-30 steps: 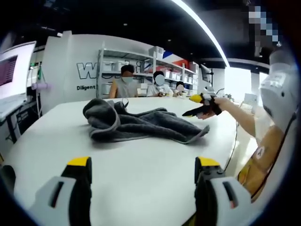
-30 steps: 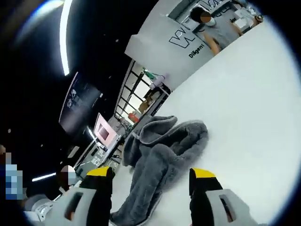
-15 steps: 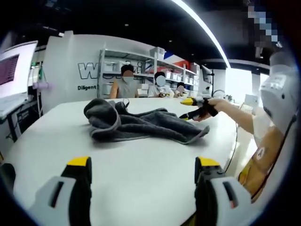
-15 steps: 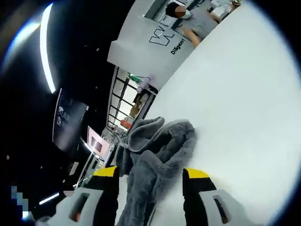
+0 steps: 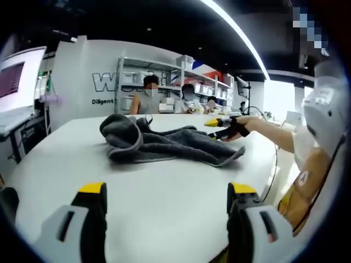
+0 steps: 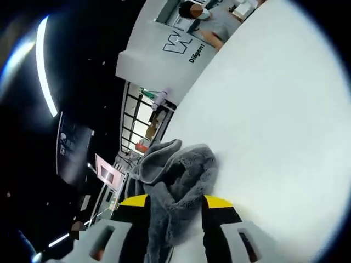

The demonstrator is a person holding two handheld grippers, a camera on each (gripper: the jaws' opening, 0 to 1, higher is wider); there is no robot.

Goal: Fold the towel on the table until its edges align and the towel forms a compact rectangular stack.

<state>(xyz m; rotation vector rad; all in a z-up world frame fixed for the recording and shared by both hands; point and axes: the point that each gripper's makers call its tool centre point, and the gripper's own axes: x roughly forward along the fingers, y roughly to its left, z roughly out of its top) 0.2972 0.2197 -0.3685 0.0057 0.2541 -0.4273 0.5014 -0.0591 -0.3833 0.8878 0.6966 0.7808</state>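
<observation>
A crumpled grey towel [image 5: 164, 145] lies in a heap on the white table [image 5: 159, 213]. My left gripper [image 5: 166, 189] hovers open over bare table, well short of the towel's near edge. In the left gripper view the right gripper [image 5: 219, 128] sits at the towel's right end, held by a hand. In the right gripper view the towel [image 6: 178, 178] bunches up between the jaws of my right gripper [image 6: 175, 201], which stand apart with the cloth's end reaching in between them. The jaws are narrower than before but still open.
A person's arm [image 5: 274, 137] and torso stand at the table's right side. Other people [image 5: 147, 98] sit behind the far edge, in front of shelves [image 5: 186, 76] and a white wall. A monitor [image 5: 16, 82] stands at the left. Broad bare table [image 6: 263, 109] stretches beyond the towel.
My right gripper has come down and forward onto the towel's right end, and its jaws have drawn closer together around the cloth. The left gripper has barely moved.
</observation>
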